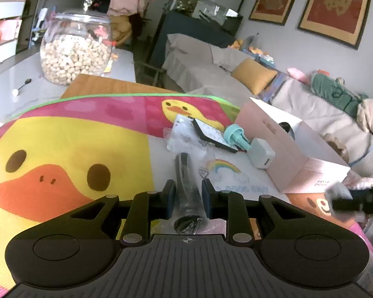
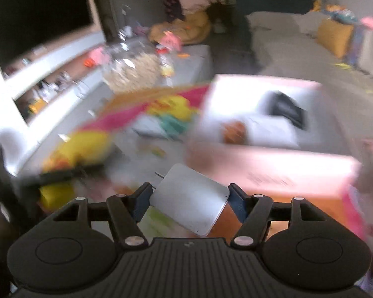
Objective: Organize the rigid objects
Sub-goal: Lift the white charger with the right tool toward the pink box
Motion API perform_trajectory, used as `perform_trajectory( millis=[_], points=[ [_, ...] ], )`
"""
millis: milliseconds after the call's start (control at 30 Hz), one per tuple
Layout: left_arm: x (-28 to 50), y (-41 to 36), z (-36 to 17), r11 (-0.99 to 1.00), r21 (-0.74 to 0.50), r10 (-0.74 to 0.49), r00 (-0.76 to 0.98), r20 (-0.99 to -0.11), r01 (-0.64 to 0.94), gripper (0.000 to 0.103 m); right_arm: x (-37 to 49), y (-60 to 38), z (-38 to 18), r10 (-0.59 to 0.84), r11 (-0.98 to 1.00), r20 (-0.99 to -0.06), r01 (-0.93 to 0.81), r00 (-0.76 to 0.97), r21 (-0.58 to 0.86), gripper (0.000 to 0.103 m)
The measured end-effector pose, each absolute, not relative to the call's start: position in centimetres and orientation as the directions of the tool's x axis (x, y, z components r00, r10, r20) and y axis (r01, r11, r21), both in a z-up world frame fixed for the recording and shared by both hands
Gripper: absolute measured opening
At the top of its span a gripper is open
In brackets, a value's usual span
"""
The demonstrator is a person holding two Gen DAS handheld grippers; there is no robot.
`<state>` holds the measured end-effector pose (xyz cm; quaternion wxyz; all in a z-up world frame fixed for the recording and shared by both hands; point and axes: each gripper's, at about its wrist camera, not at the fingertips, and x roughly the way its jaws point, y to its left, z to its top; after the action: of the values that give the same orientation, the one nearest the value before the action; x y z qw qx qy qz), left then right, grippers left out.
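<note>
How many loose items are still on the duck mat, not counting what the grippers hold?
4: plastic bag, black-edged card, teal plunger-like piece, white charger, clustered beside the pink box. More may be hidden.
</note>
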<state>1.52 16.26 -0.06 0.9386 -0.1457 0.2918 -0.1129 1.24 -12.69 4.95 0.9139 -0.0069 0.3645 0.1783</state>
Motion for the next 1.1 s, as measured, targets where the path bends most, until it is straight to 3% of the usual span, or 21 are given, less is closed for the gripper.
perform_trajectory(
  millis=[133,300,500,733,1100],
  points=[
    [2.0,15.9,-0.2,0.935,-0.332,-0.297,0.786,-0.542,0.124,0.031,-0.7,-14.5,2.6,0.204,0.954,-0.671,-0.298,0.713,-0.027,0.067],
    [2.3,15.7,-0.1,0.934,-0.344,-0.289,0.778,-0.558,0.100,0.030,-0.6,-15.5,0.6,0.232,0.957,-0.685,-0.287,0.691,0.035,0.067],
    [2.2,15.7,0.0,0.931,-0.353,-0.293,0.772,-0.564,0.096,0.030,-1.4,-15.1,-0.3,0.245,0.953,-0.656,-0.302,0.714,0.027,0.075],
    [2.1,13.5,0.7,0.969,-0.243,-0.192,0.779,-0.597,0.053,0.028,-1.4,-15.5,-0.1,0.270,0.951,-0.644,-0.304,0.716,0.060,0.076],
    [-1.3,8.9,0.9,0.960,-0.171,-0.281,0.745,-0.604,0.223,0.025,-1.7,-15.5,0.0,0.216,0.960,-0.653,-0.280,0.726,0.007,0.076]
  ],
)
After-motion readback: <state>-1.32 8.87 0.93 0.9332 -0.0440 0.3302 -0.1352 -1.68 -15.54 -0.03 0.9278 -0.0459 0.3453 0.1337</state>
